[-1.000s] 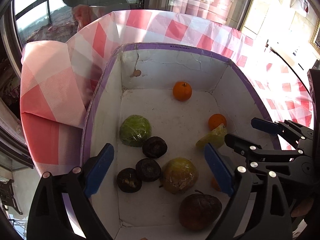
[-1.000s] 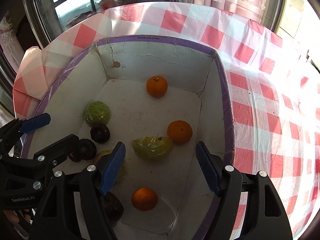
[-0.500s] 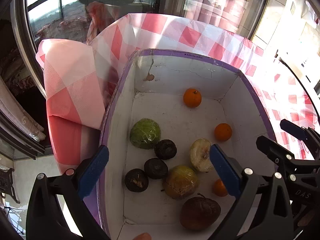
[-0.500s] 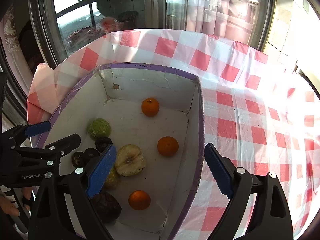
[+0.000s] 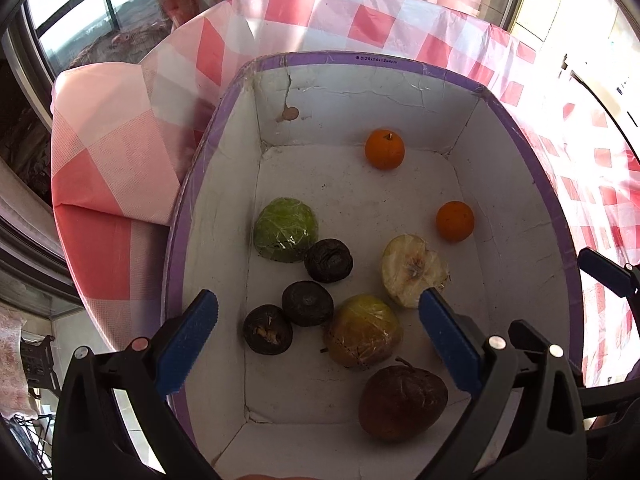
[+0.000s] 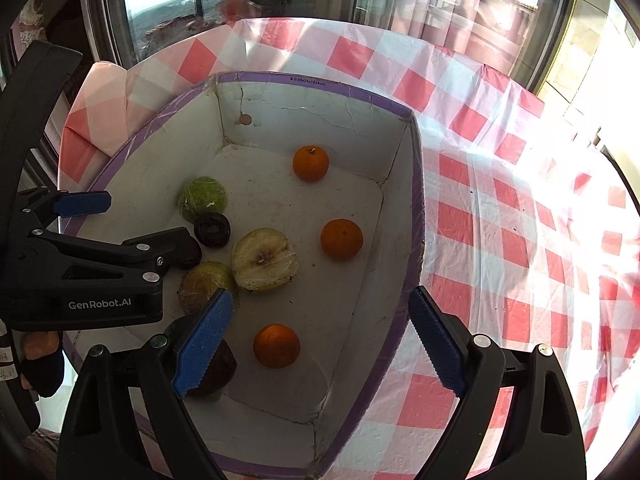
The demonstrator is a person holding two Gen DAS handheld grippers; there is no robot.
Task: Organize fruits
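A white box with a purple rim [image 5: 376, 58] [image 6: 416, 200] holds the fruit. Inside lie three oranges [image 6: 311, 163] [image 6: 341, 239] [image 6: 277, 345], a cut apple half [image 5: 413, 270] [image 6: 264, 259] lying face up, a green wrapped half [image 5: 286, 229], a yellow-green wrapped fruit [image 5: 363, 332], three dark shrivelled fruits [image 5: 328, 260] and a dark brown apple [image 5: 402, 402]. My left gripper [image 5: 316, 338] is open and empty above the box's near left part. My right gripper [image 6: 320, 342] is open and empty above the near right corner.
The box stands on a table with a red-and-white checked plastic cloth [image 6: 520, 240], which hangs over the left edge [image 5: 108, 184]. Windows [image 6: 168, 4] lie beyond the table. The left gripper's body [image 6: 92, 272] reaches in at the left of the right wrist view.
Both grippers have drawn back and up from the box. The apple half, seen skin side up a second ago, now lies cut face up.
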